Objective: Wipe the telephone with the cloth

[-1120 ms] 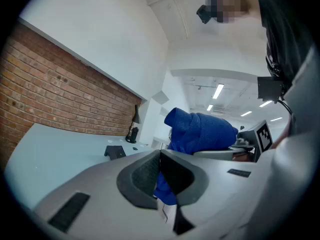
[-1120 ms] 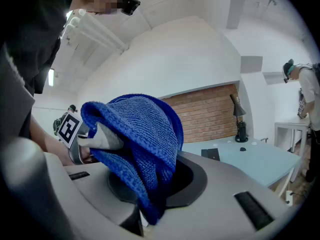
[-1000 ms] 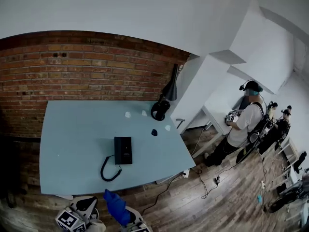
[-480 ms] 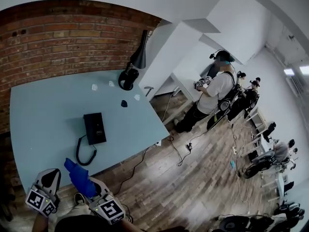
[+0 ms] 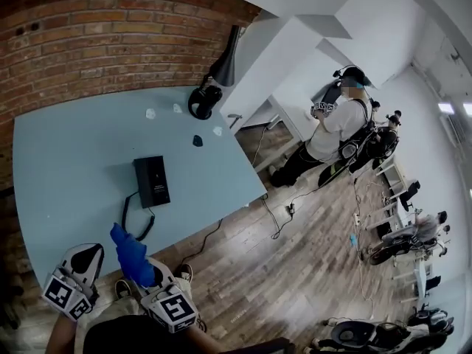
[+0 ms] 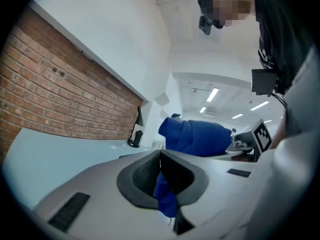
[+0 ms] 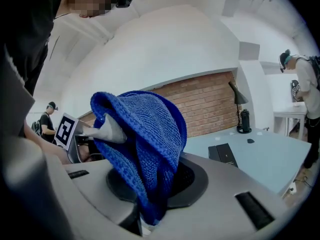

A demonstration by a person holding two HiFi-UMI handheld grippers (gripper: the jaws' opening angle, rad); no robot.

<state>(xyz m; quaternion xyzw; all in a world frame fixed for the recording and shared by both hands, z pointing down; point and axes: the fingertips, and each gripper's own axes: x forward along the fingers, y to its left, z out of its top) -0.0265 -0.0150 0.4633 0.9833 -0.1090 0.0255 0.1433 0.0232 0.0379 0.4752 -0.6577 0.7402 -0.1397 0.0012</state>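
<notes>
Blue table (image 5: 66, 161), black telephone (image 5: 151, 181), brick wall (image 5: 88, 43)

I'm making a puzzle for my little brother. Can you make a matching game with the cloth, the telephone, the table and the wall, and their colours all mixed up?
Things:
1. cloth
2. telephone
3. table
4. wall

Colours:
A. black
B. red brick
C. pale blue
D. deep blue

Pairs: 1-D, 2-A, 3-C, 4-B

A black lamp (image 5: 209, 98) stands far ahead of the right gripper (image 5: 147, 273), by the brick wall (image 5: 88, 35); a person (image 5: 335, 127) stands well off to its right.
</notes>
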